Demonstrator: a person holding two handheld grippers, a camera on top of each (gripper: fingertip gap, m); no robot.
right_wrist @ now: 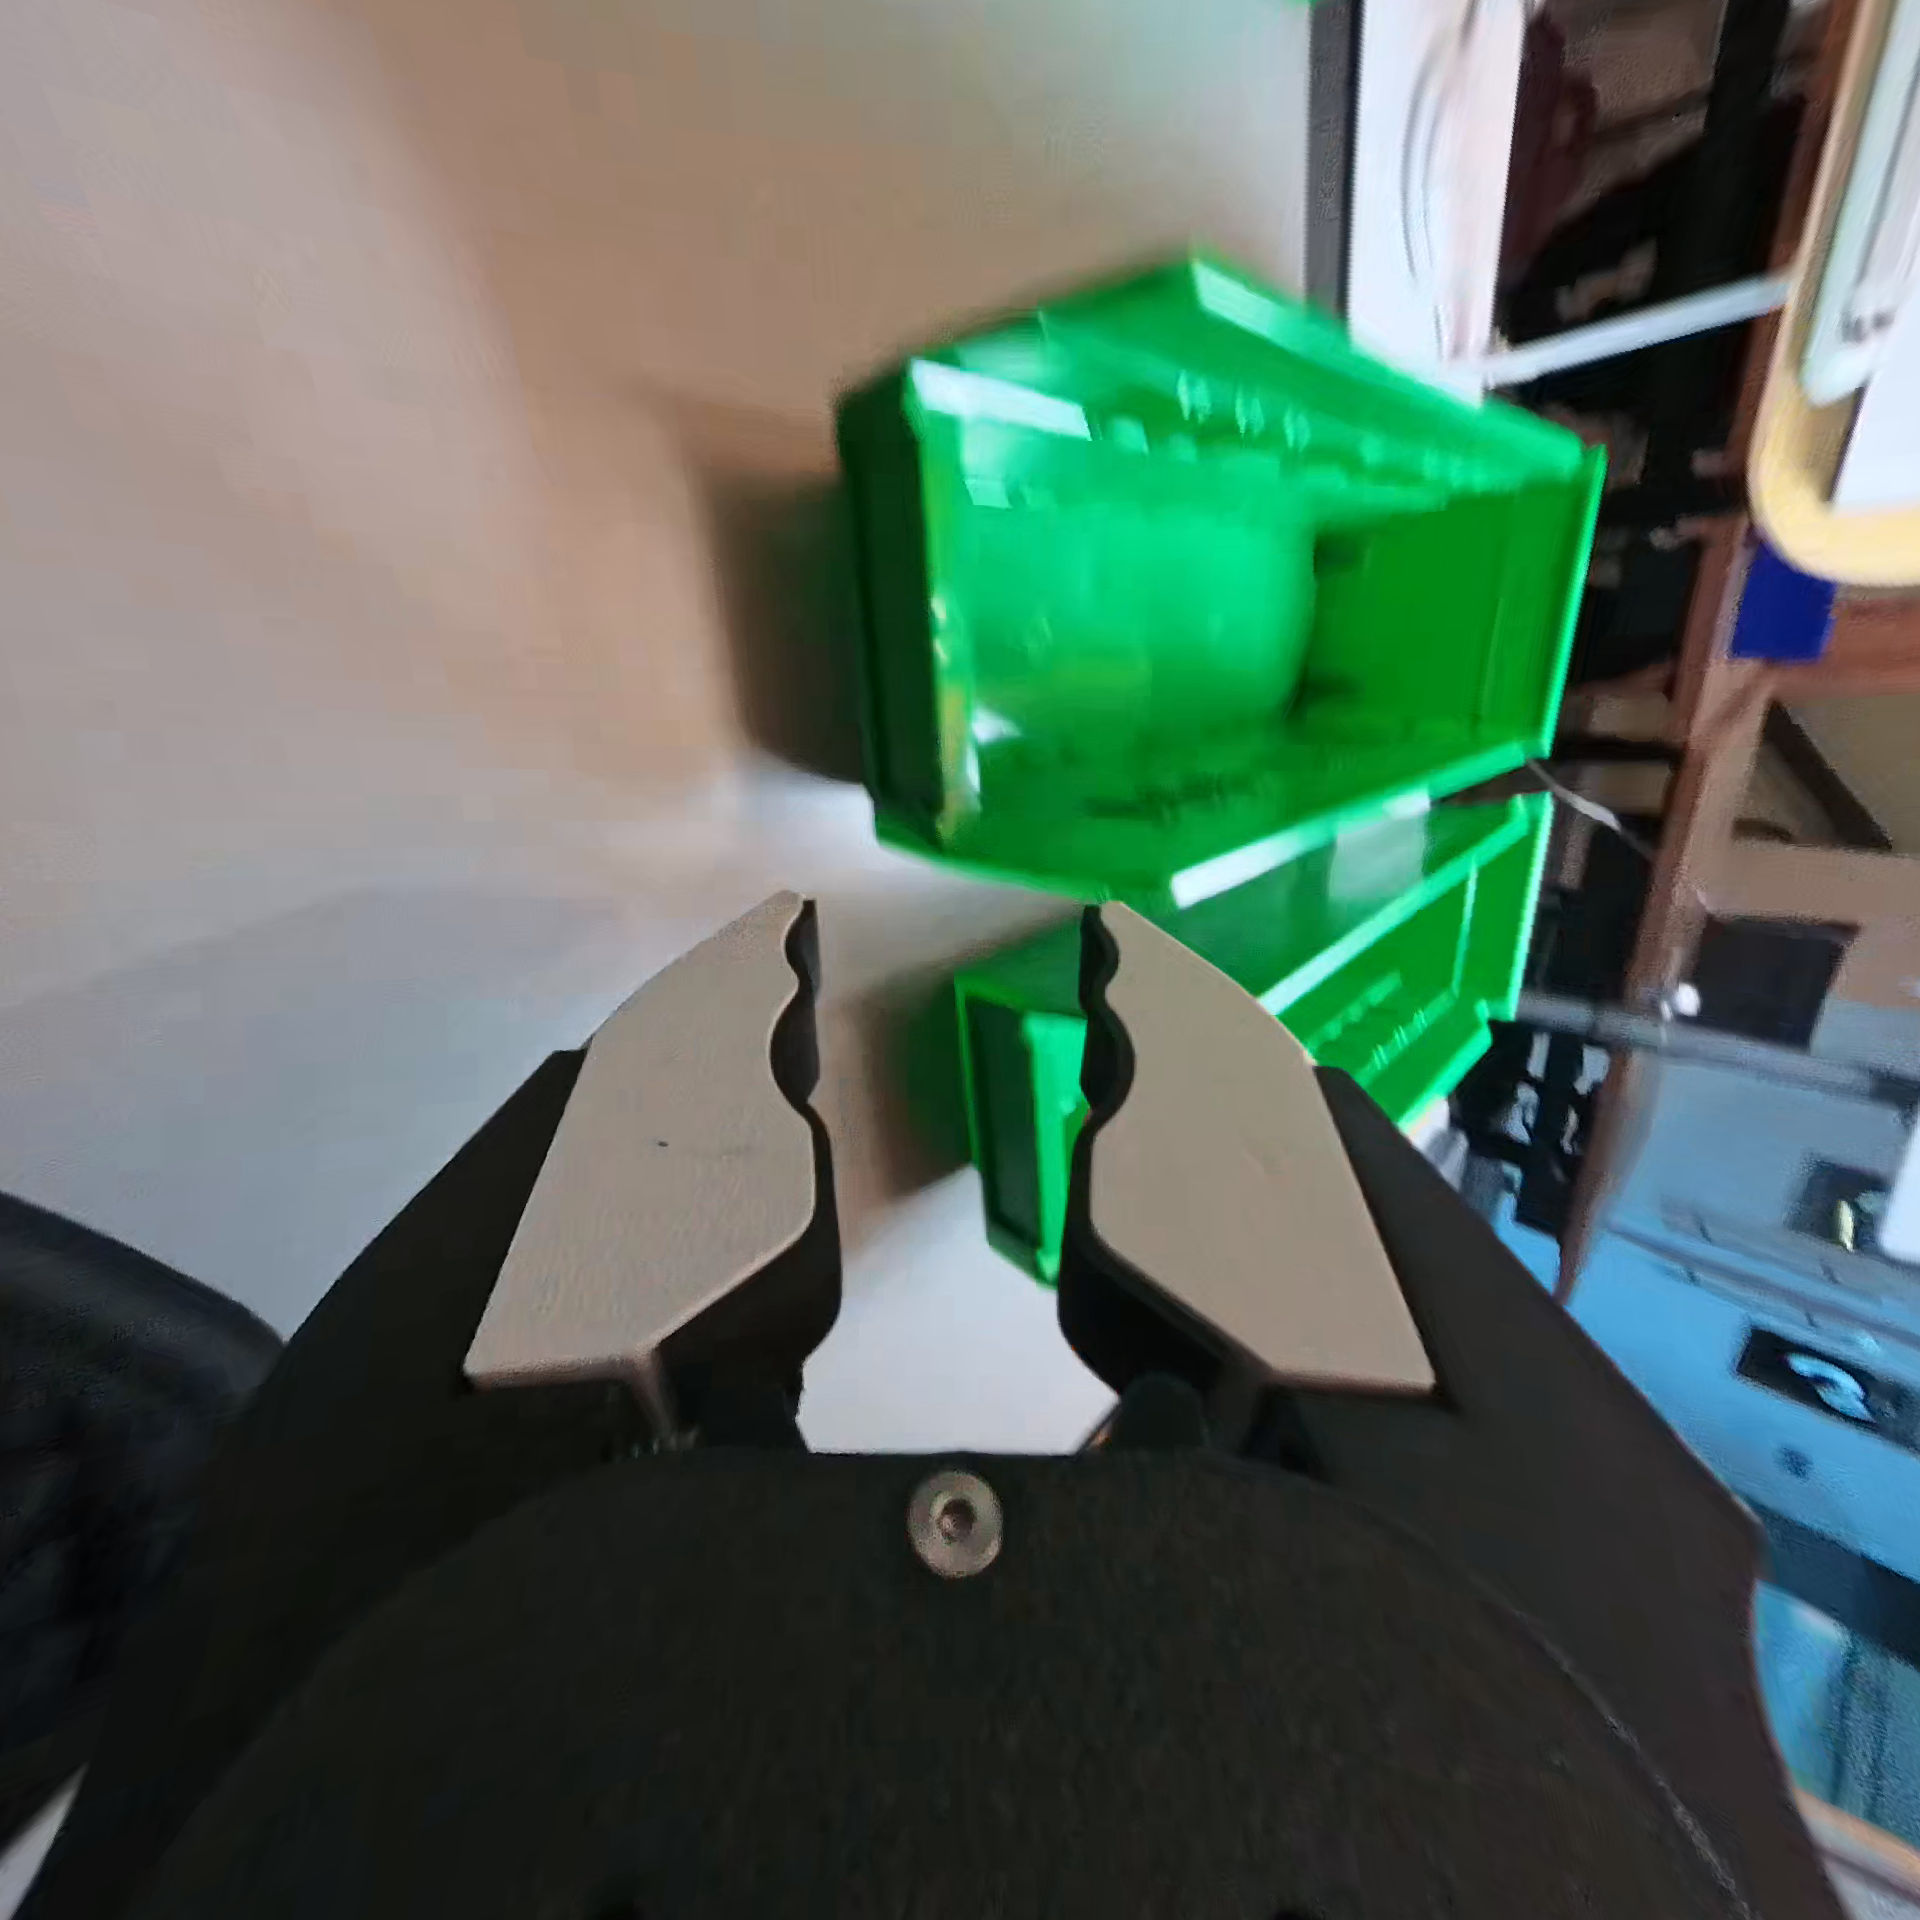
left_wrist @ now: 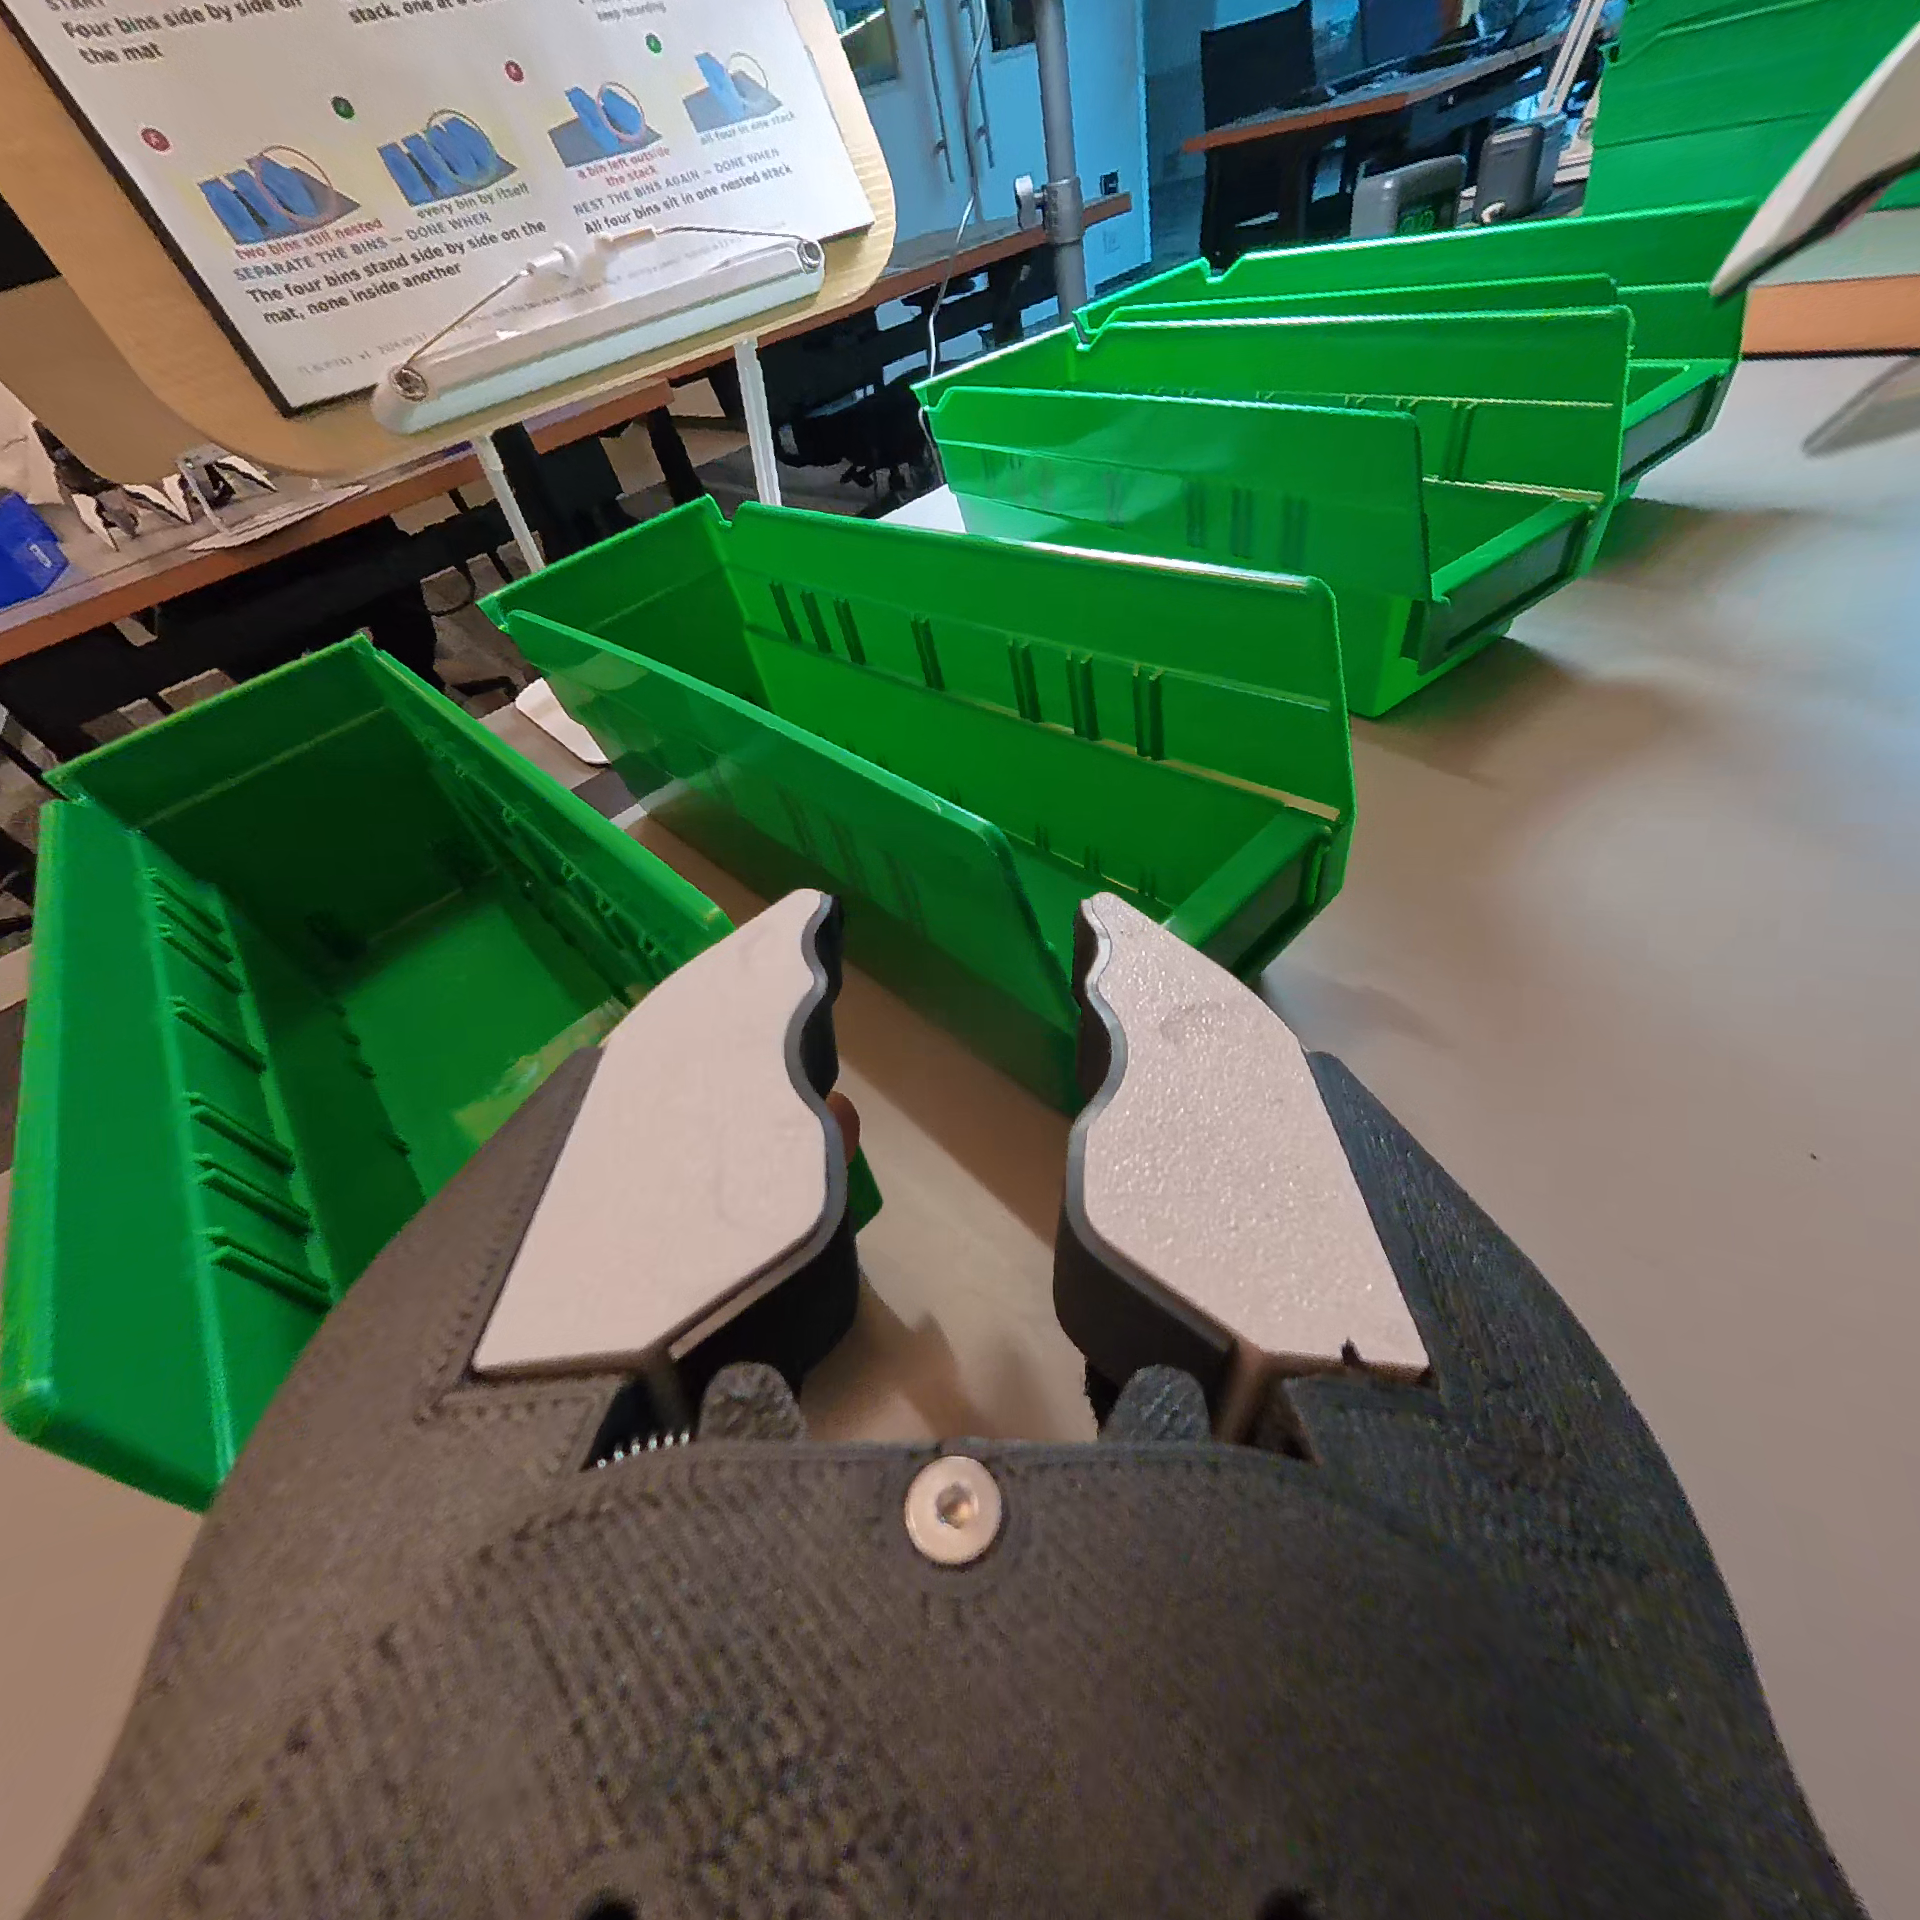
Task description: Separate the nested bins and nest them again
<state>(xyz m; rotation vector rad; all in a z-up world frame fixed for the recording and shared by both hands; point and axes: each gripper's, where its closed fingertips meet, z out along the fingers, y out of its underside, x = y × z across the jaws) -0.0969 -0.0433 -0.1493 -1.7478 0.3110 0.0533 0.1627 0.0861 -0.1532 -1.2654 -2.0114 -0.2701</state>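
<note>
Where the left gripper (left_wrist: 956, 914) hung: low over the table (left_wrist: 1558, 1039), jaws apart, nothing between them.
Right gripper (right_wrist: 945, 920): likewise released and empty; its view was rolled and blurred by motion.
Near bin (left_wrist: 312, 1039): just left of the left gripper's tips, standing alone on the table, open side up, empty.
Middle bin (left_wrist: 1039, 675): straight ahead of the left tips, its near corner almost between them but not gripped; also alone and empty.
Stack (left_wrist: 1299, 447): farther ahead and to the right, several rims one inside another, so at least two bins were nested there.
Right view: one blurred bin (right_wrist: 1195, 582) ahead of the tips, a second bin (right_wrist: 1382, 997) partly behind the right finger; which these were I could not tell.
Progress: two bins were out and the stack remained. Whether separating was half done or re-nesting was under way, the views did not settle. Either way, bins remained to be moved.
Surface: smooth, pale grey-beige, matte with soft glare, bare around the bins.
Room: an instruction board (left_wrist: 468, 156) on a stand beyond the table's far edge; past it a metal pole (left_wrist: 1060, 156), desks (left_wrist: 1351, 114) and more green bins (left_wrist: 1714, 104) far right.
</note>
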